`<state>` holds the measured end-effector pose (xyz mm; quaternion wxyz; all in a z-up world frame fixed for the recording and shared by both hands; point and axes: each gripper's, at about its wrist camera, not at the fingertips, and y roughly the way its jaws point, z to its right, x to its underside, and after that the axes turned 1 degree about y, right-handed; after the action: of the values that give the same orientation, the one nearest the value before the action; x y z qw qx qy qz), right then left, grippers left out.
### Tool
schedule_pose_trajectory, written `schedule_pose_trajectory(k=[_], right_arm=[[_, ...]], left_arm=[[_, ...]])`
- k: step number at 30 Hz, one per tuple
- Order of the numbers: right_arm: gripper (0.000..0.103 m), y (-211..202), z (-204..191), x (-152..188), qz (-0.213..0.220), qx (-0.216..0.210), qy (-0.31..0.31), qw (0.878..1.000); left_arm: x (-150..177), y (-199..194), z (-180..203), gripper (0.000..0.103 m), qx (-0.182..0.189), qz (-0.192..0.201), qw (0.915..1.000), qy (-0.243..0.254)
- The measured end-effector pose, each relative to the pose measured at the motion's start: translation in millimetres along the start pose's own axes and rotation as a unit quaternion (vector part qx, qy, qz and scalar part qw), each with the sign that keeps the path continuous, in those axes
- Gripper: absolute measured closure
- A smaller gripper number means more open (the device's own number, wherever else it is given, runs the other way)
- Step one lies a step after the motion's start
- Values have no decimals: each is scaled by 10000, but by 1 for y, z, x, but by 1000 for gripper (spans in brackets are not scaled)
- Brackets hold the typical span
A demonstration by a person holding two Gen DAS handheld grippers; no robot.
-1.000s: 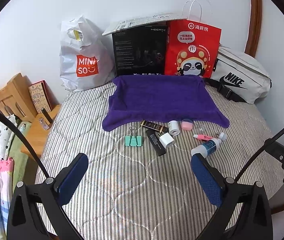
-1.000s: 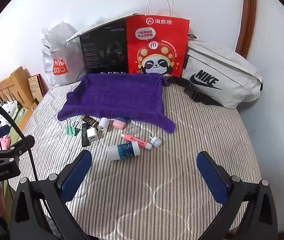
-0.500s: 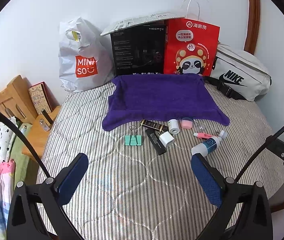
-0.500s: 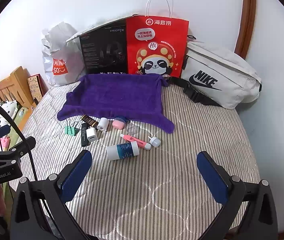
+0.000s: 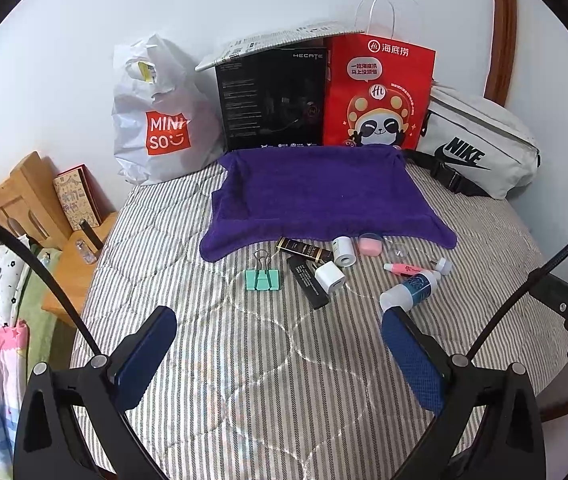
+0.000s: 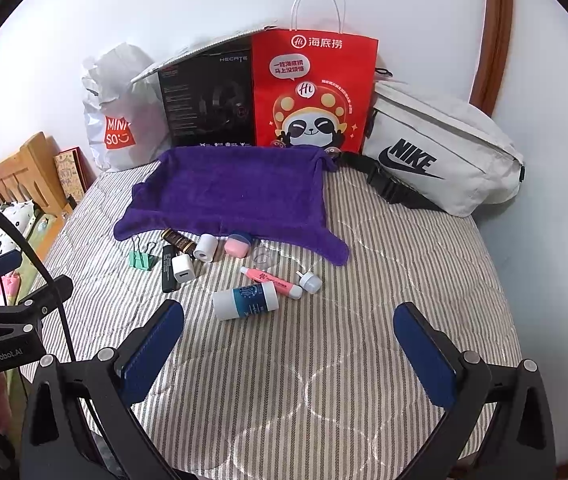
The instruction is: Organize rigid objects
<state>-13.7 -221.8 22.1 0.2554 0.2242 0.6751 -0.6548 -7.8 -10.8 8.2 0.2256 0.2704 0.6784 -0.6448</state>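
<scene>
Now both tongs, left tongs (image 5: 278, 344) and right tongs (image 6: 290, 340), hang spread and empty over the striped bed (image 6: 324, 380); the white-and-blue plastic bottle (image 6: 249, 300) lies nearest, probably light, slick: pinch mid-body.

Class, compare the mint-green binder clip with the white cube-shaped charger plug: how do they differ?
The mint-green binder clip has wire handles; the white cube-shaped charger plug is a plain block with a port. The clip lies alone, left of the group; the plug rests against a black bar. Both lie on the striped mattress, ungrasped.
</scene>
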Motion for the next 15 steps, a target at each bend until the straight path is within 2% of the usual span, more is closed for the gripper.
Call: schedule_pose_trajectory(k=[15], right_arm=[[0,4,0,-2,-2,-29,21,10000]], left_arm=[[-4,5,-1,0,8,-22,10000,-11]])
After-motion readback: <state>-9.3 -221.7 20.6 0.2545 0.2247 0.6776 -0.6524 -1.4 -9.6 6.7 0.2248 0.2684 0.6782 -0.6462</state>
